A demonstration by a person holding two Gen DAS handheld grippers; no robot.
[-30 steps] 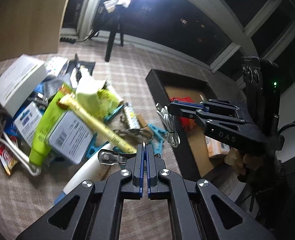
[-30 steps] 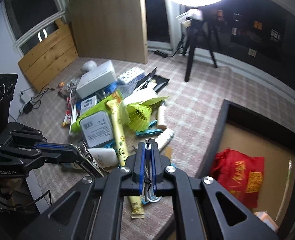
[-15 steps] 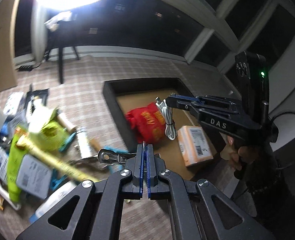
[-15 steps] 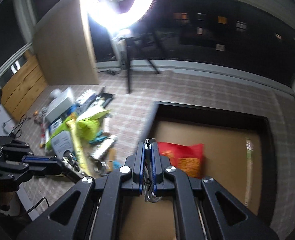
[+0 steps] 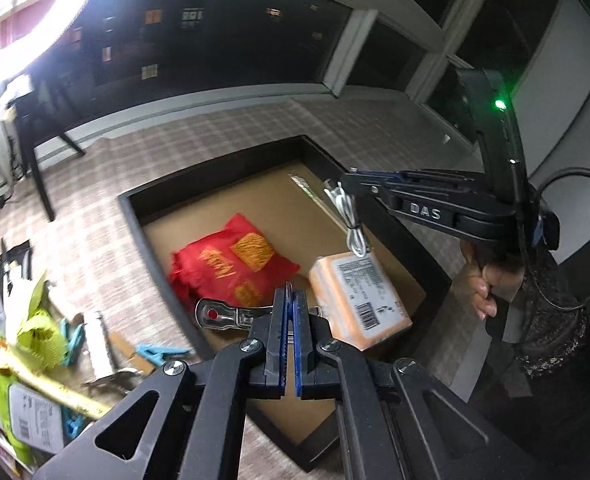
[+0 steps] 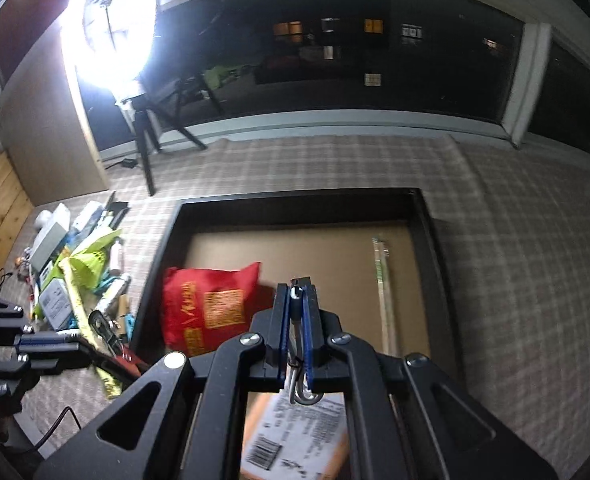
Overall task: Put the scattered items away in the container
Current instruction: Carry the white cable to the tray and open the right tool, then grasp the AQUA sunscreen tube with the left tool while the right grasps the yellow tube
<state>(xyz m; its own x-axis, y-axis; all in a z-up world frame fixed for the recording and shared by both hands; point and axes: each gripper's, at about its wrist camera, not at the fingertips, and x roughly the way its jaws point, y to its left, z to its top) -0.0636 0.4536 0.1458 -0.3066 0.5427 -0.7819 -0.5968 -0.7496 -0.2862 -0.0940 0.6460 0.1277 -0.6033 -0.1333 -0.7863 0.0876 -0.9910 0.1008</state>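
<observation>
The left gripper (image 5: 291,300) is clamped on a metal clip (image 5: 231,314) with a red dot, holding it over the near-left edge of the black container (image 5: 131,216). The right gripper (image 6: 295,300) is closed on a bundled white cable (image 5: 349,220) (it dangles above the box's brown floor, over the orange parcel (image 5: 359,300)). A red packet (image 5: 231,264) already lies inside, while the scattered pile (image 6: 83,276) sits on the checked cloth just left of the container.
</observation>
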